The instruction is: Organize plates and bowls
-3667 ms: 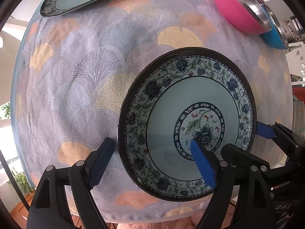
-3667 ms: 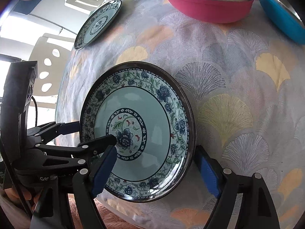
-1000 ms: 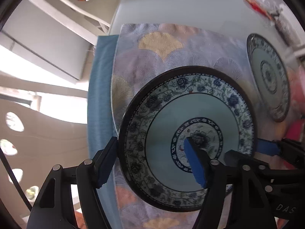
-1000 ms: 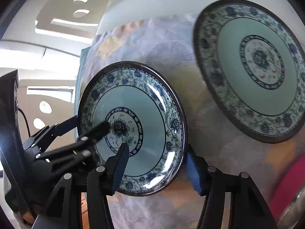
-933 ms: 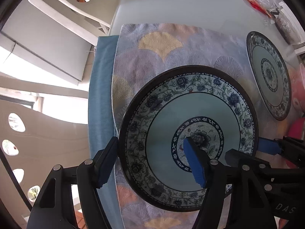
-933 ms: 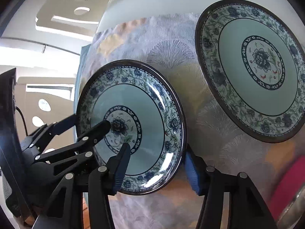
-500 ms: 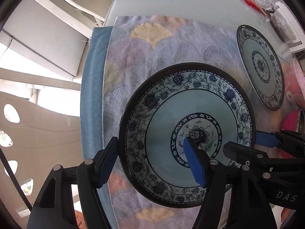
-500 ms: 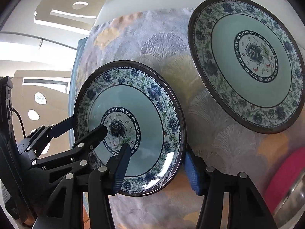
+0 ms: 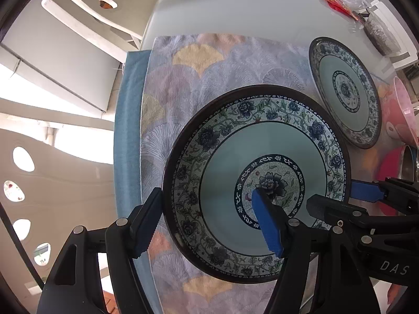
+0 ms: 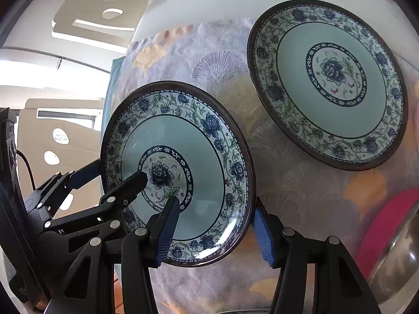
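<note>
Both grippers, left gripper (image 9: 207,222) and right gripper (image 10: 214,229), grasp opposite rims of floral plate (image 9: 262,157)

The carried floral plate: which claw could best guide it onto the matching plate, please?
Right claw: it grips the blue floral plate on the rim facing the matching plate; left claw holds the far rim.

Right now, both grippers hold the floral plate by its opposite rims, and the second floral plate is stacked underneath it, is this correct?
Not quite. The left gripper and right gripper do hold the floral plate by opposite rims, but the second floral plate is not underneath it. The right wrist view shows it lying apart on the patterned tablecloth, off to one side.
</note>
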`<action>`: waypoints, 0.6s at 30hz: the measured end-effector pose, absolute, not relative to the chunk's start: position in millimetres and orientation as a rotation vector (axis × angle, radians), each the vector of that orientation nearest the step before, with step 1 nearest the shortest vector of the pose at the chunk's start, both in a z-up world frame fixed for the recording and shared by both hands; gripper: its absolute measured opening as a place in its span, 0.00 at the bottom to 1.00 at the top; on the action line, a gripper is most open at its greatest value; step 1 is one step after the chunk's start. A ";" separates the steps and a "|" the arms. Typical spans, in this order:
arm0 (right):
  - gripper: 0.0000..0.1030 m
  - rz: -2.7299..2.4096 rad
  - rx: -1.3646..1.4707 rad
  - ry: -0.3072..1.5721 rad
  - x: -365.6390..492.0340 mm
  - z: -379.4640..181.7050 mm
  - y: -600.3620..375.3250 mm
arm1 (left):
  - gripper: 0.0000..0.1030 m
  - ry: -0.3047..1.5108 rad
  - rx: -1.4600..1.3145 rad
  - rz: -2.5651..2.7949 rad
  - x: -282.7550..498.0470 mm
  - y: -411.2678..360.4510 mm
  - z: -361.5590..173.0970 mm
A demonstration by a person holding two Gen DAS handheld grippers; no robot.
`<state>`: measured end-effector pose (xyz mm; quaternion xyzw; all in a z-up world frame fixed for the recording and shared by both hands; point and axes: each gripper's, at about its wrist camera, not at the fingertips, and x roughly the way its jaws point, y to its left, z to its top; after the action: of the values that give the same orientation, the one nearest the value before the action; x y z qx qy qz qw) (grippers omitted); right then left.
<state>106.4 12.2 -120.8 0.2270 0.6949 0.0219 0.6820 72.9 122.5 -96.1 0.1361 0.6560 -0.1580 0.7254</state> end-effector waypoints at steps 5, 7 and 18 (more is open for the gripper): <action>0.53 0.051 0.514 1.547 96.5 -108.7 1.9 | 0.64 1.436 0.301 -0.345 68.3 121.5 -81.9; 0.53 0.052 0.516 1.544 92.4 -104.2 -2.3 | 0.64 1.432 0.300 -0.345 66.3 121.8 -79.6; 0.53 0.056 0.514 1.514 64.6 -79.7 -16.6 | 0.64 1.398 0.307 -0.345 46.4 116.7 -65.9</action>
<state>64.6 -16.6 -79.7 0.2306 0.6789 0.0253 0.6966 46.4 116.7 -65.9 0.1399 0.6376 -0.1573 0.7411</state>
